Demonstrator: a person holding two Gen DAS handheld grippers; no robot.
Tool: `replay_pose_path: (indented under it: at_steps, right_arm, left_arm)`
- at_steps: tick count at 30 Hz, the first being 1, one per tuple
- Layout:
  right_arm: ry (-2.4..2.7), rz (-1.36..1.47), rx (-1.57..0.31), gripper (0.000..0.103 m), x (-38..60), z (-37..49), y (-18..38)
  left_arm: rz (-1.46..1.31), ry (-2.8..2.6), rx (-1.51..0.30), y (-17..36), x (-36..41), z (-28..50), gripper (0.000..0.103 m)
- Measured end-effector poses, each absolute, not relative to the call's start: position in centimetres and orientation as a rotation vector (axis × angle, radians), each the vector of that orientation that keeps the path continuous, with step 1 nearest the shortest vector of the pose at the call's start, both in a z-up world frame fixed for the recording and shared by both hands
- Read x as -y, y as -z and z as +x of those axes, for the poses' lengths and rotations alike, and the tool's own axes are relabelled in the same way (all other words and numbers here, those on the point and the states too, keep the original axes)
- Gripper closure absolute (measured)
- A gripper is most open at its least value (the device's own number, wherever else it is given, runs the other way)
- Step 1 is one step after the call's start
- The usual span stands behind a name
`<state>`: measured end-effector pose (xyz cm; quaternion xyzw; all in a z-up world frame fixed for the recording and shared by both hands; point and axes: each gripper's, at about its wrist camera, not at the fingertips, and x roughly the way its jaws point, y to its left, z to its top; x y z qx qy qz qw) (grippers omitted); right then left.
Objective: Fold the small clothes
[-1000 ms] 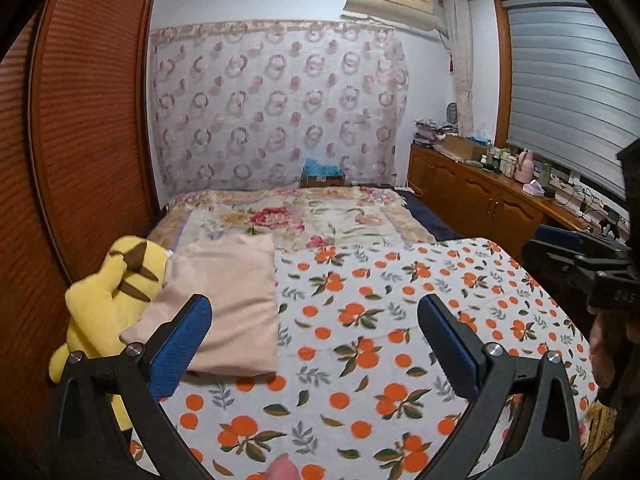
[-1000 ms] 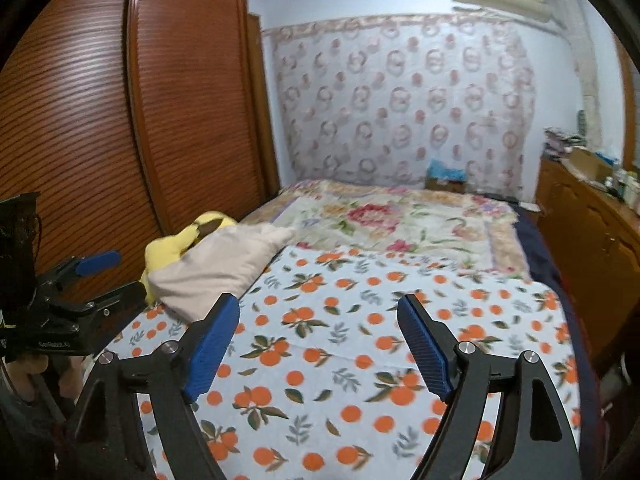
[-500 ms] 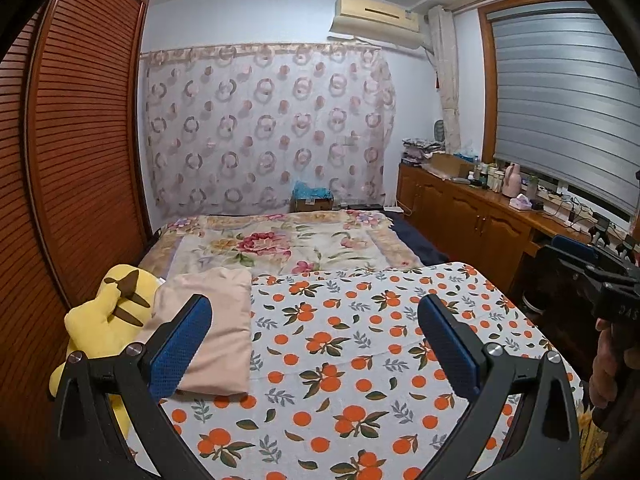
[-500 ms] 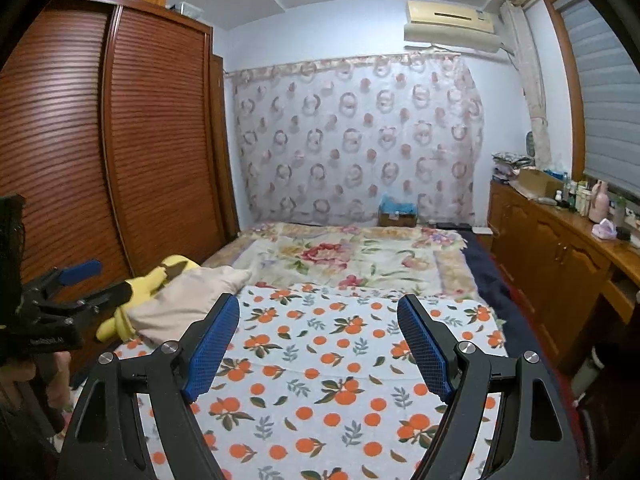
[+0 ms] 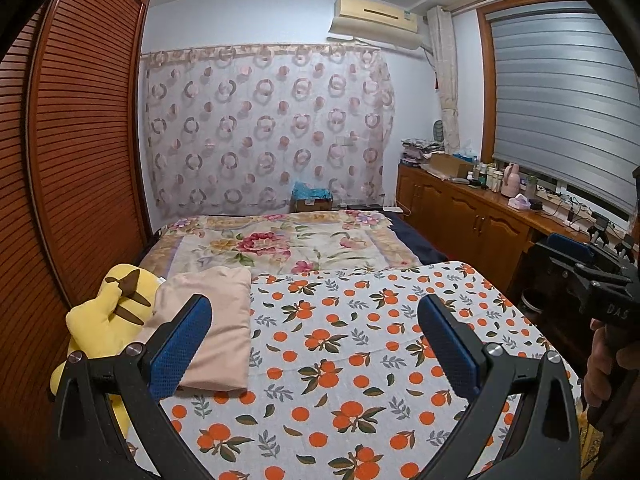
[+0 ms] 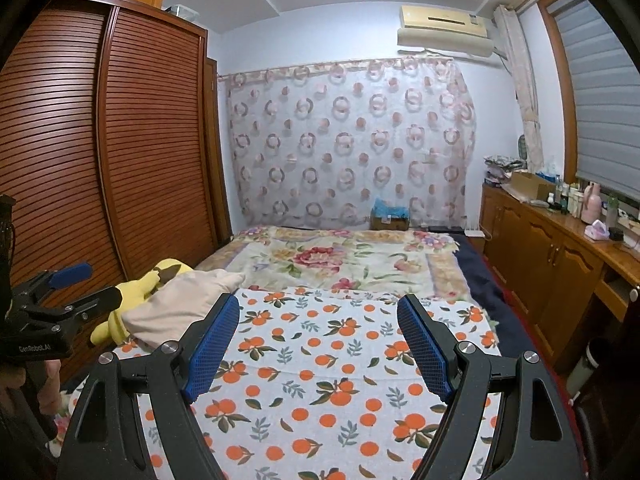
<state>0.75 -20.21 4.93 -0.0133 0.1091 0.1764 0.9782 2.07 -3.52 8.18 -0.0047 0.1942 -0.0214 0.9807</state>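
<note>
Left wrist view: the left gripper (image 5: 314, 334) has its blue fingers wide apart, with nothing between them. It hangs over the orange-print sheet (image 5: 360, 360) on the bed. The folded beige garment (image 5: 216, 332) lies flat at the left edge of the bed. It touches the yellow plush toy (image 5: 108, 312), which sits at that same edge. Farther back lies a flowered blanket (image 5: 280, 240). At the right edge of the picture a hand (image 5: 604, 364) holds the right gripper (image 5: 576, 256).

Right wrist view: the right gripper (image 6: 318, 344) also has its fingers wide apart and holds nothing. The beige garment (image 6: 180, 304) is at the left edge of the bed, partly behind the left finger. The plush toy (image 6: 136, 292) is just beside it. The left gripper (image 6: 80, 284) shows at the far left.

The garment looks soft, thin and light. It will bend and sag when lifted, so it is best pinched at a corner or along a folded edge. It looks neatly folded already.
</note>
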Motion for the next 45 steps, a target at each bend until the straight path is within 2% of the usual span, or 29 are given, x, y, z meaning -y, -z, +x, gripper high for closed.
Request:
replay_pose_path:
  at_steps: [45]
  right_arm:
    - [-0.366,-0.039,-0.226,0.02,22.1,1.3,-5.0]
  left_arm:
    - [-0.011,0.043,-0.389,-8.2,3.4,1.5,0.0]
